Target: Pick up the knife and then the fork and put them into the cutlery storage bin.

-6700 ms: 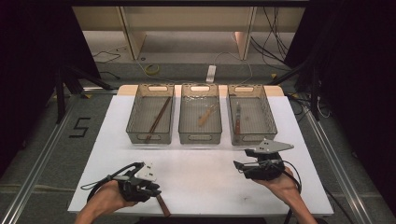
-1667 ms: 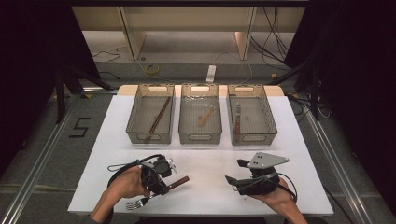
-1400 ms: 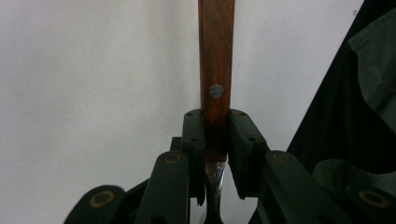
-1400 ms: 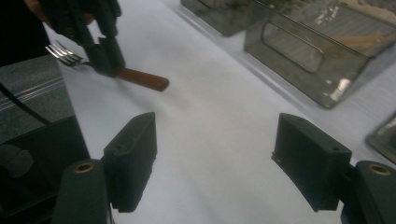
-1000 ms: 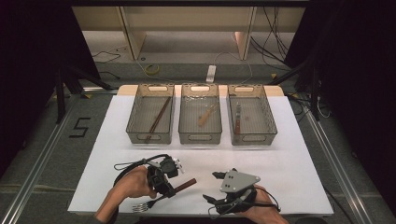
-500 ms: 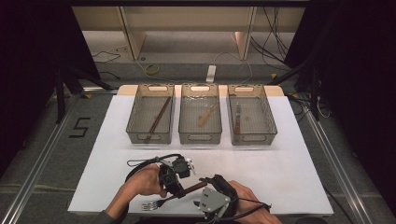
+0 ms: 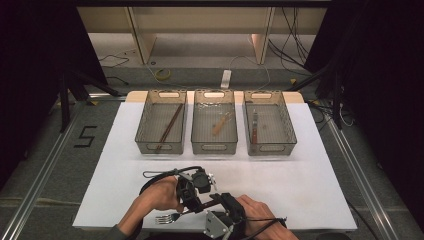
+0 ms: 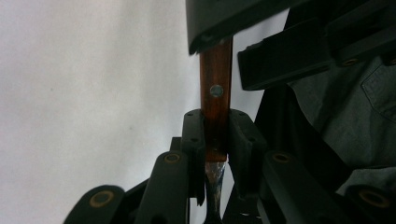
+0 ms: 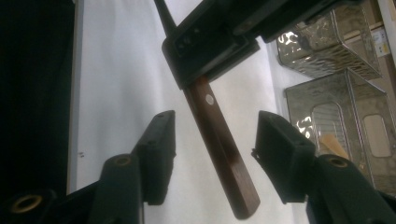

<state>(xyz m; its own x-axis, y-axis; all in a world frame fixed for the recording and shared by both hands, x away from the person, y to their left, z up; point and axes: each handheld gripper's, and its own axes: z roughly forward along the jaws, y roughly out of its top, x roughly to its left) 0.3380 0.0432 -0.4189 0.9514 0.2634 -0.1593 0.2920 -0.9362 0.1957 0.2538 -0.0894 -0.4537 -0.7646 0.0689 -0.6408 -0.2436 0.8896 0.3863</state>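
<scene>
My left claw (image 7: 196, 192) pinches the wooden-handled fork (image 9: 219, 140) near the desk's (image 7: 310, 185) front edge; my right claw (image 9: 212, 154) straddles its handle, spread. Handover unfinished, binning remains.

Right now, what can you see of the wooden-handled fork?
The wooden-handled metal fork has a reddish-brown handle with a pale rivet and silver tines, which point toward the table's near-left edge in the high view. The left tool is shut on the handle near its metal neck. The handle's free end lies between the right tool's open jaws, untouched.
</scene>
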